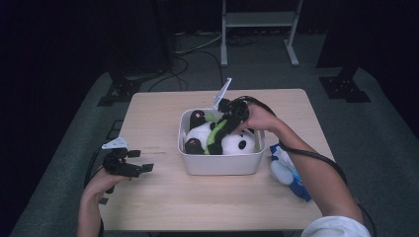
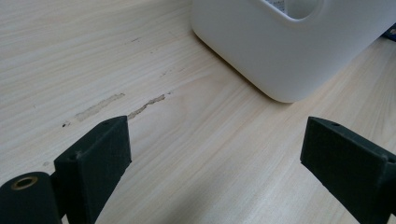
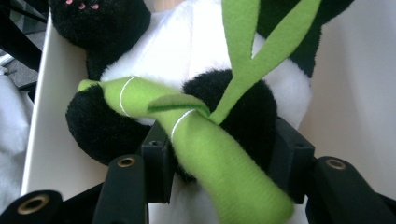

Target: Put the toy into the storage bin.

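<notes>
Right gripper view, panda toy [image 3: 196, 60] head cropped

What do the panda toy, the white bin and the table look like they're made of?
Panda toy: soft plush, fuzzy pile, with felt-like green bamboo.
White bin: probably plastic, smooth matte walls and rounded corners.
Table: pale wood or wood-look laminate, with visible grain lines.

Pale wood-grain tabletop [image 1: 163, 197], lit from above. Grey carpeted floor [image 1: 385, 143] around it. Room beyond falls into darkness. White metal frame [image 1: 259, 19] at the rear; black cables [image 1: 197, 54] trail across the floor, black stand bases [image 1: 343, 86] at either side.
</notes>
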{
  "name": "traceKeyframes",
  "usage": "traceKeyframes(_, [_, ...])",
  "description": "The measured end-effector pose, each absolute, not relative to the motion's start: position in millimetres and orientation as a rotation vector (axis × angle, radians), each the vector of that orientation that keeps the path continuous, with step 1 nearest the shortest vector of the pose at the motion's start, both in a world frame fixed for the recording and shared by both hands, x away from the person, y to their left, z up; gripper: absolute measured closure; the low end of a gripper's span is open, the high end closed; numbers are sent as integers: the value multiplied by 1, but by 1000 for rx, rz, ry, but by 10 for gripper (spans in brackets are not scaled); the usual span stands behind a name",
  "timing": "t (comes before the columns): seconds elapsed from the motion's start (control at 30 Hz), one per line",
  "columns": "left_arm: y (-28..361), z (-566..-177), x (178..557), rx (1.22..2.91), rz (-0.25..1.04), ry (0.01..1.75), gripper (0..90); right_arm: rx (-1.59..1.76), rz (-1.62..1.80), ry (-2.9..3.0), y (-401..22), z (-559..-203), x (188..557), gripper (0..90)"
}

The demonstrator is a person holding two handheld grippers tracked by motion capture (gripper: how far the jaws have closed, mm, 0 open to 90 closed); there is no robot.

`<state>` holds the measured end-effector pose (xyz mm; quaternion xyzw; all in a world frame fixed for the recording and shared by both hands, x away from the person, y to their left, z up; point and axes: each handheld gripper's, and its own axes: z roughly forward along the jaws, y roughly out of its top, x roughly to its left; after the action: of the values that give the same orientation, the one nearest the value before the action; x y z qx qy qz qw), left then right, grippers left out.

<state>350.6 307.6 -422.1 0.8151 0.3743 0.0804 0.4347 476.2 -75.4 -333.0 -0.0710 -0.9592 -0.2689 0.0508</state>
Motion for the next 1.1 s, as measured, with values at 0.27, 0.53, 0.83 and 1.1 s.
traceKeyframes(0.27, [308,-422,350,2032,200,930,74,-233,-767,-2937,-73,-343,476,450])
traceKeyframes(0.53, [306,-422,350,2034,194,932,74,-248,-732,-2953,-73,-349,474,428])
traceKeyframes(0.83, [305,-424,350,2044,193,927,74,-288,-825,-2906,-82,-337,476,413])
traceKeyframes(1.1, [304,-423,350,2044,195,926,74,-310,-850,-2895,-87,-333,472,388])
